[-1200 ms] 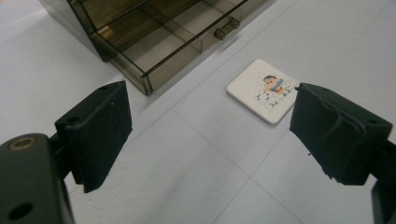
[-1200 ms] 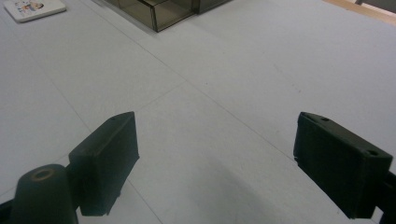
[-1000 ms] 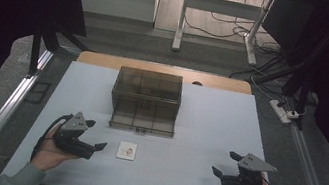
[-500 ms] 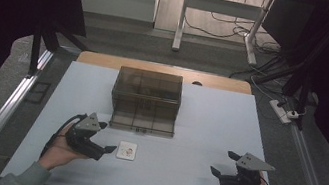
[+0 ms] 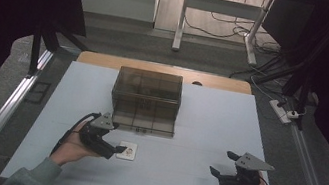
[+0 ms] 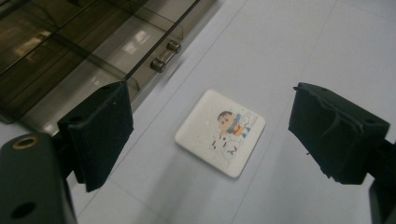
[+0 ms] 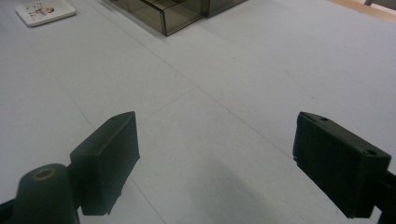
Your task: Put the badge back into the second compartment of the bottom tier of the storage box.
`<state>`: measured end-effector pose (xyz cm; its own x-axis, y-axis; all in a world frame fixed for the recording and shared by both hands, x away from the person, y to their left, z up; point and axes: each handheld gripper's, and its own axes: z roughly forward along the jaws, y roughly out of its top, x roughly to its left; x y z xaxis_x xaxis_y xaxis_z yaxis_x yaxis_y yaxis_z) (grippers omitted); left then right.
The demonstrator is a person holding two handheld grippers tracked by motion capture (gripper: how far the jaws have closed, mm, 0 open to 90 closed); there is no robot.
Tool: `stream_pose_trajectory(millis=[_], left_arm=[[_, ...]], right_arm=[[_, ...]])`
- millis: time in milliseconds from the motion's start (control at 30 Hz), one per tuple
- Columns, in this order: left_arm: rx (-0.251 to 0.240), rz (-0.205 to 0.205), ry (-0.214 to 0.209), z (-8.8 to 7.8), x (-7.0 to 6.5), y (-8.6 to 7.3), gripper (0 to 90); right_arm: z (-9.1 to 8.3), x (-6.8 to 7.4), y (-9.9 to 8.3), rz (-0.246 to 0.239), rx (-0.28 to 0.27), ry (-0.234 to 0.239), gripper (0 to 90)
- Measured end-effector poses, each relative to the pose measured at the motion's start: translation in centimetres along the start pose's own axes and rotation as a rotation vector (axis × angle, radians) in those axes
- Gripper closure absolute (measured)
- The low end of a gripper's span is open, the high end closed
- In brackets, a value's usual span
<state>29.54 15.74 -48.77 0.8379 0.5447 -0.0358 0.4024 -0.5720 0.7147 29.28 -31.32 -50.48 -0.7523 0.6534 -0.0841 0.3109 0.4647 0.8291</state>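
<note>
The left gripper (image 6: pixel 210 135) hung spread over the cartoon coaster (image 6: pixel 220 132) at frame centre, smoked drawer box (image 6: pixel 70 51) upper left; the right gripper (image 7: pixel 215 163) gaped over bare table (image 7: pixel 261 84).

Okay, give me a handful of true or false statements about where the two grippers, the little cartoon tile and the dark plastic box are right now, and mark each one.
1. The left gripper has its jaws open around the cartoon tile. True.
2. The tile is lifted off the table. False: it lies flat on the white surface.
3. The right gripper holds nothing. True: its jaws are open over bare table.
4. The tile sits inside the smoky plastic box. False: it lies in front of the box, on the side with the two small knobs.
5. The right gripper touches the box. False: it is well apart, near the table's front right.
</note>
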Motion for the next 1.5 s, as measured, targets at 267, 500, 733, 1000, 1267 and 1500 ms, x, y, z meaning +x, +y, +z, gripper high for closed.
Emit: stream_pose_trajectory(millis=[267,500,733,1000,1267,1500], left_arm=[[0.031,0.046,-0.06,1.6,0.1,1.4,13.9],[0.062,0.054,-0.093,2.7,0.8,1.8,13.8],[0.103,0.075,-0.114,3.3,0.7,1.6,13.8],[0.15,0.1,-0.152,4.5,0.6,1.7,13.7],[0.218,0.103,-0.152,5.4,0.6,1.6,14.4],[0.239,0.131,-0.149,5.7,0.4,1.5,15.1]], right_arm=[[0.1,0.0,0.0,0.0,0.001,0.005,14.5],[0.1,0.0,-0.1,0.0,0.005,0.007,14.5],[0.2,0.1,-0.1,-0.002,0.013,0.008,14.6],[0.3,0.1,-0.1,-0.003,0.012,0.013,14.6],[0.3,0.1,-0.2,-0.002,0.012,0.014,14.6],[0.3,0.1,-0.2,0.001,0.011,0.016,14.7]])
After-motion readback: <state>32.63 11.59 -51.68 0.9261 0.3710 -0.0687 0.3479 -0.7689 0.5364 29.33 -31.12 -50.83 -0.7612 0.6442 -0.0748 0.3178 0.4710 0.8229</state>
